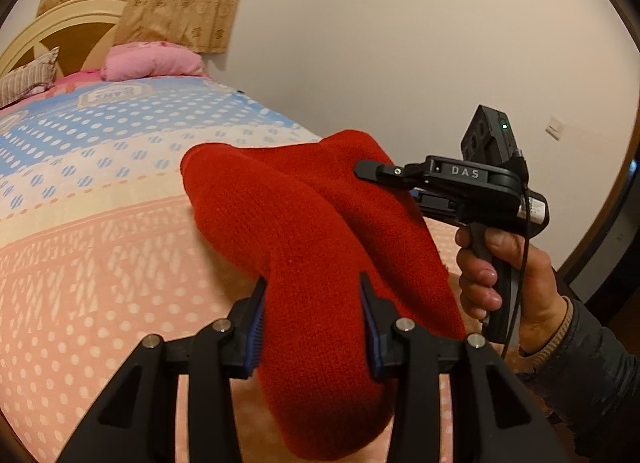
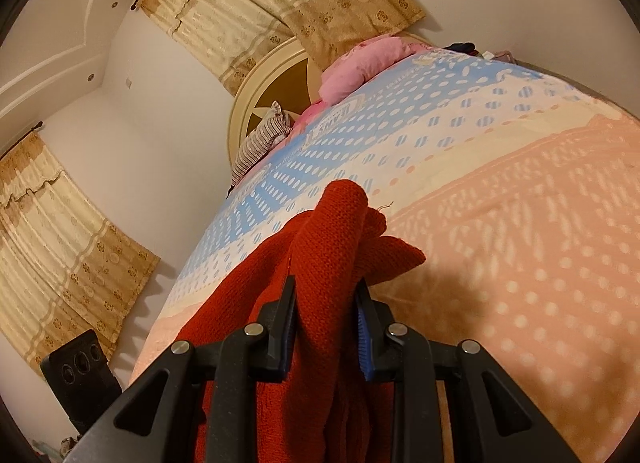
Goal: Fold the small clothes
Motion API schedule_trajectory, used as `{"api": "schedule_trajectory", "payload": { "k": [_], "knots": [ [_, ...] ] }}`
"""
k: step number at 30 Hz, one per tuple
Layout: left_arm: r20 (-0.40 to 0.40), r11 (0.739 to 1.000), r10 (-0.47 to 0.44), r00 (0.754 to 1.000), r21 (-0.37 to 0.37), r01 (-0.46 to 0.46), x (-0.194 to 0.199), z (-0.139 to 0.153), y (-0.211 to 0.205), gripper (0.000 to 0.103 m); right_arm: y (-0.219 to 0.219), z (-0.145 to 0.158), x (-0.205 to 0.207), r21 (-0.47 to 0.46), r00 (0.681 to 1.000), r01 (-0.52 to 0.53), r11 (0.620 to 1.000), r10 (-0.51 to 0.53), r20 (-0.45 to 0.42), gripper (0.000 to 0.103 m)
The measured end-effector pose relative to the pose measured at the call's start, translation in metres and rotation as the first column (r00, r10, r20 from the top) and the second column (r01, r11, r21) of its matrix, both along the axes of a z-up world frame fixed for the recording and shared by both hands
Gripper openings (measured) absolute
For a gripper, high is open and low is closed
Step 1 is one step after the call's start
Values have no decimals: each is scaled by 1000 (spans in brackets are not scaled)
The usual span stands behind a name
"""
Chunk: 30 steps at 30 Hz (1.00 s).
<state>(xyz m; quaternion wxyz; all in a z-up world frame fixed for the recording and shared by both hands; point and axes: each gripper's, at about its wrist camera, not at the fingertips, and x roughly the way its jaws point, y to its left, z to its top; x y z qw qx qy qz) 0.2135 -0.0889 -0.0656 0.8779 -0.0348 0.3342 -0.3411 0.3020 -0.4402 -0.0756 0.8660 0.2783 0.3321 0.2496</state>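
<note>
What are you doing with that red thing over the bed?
A person holds a gripper in each hand, and both are clamped on one red knitted garment. The left gripper pinches one part, the right gripper pinches another, so the cloth hangs lifted above the dotted bedspread. It is bunched up, not yet folded flat. A pink pillow lies at the head of the bed.

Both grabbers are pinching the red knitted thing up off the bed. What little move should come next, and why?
Probably lower it flat onto the bedspread. Both the left gripper and right gripper pinch the bunched red knit above it.
</note>
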Motion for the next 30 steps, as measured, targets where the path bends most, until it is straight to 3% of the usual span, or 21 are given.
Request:
{"api": "schedule_trajectory", "payload": {
  "k": [14, 30],
  "knots": [
    [35, 991, -133, 991, 8, 133, -28, 4, -56, 41, -73, 21, -64, -15, 995, 102, 995, -102, 16, 26],
    [24, 977, -204, 979, 72, 202, -46, -12, -105, 41, -138, -1, -99, 16, 976, 216, 976, -216, -12, 25]
  ]
}}
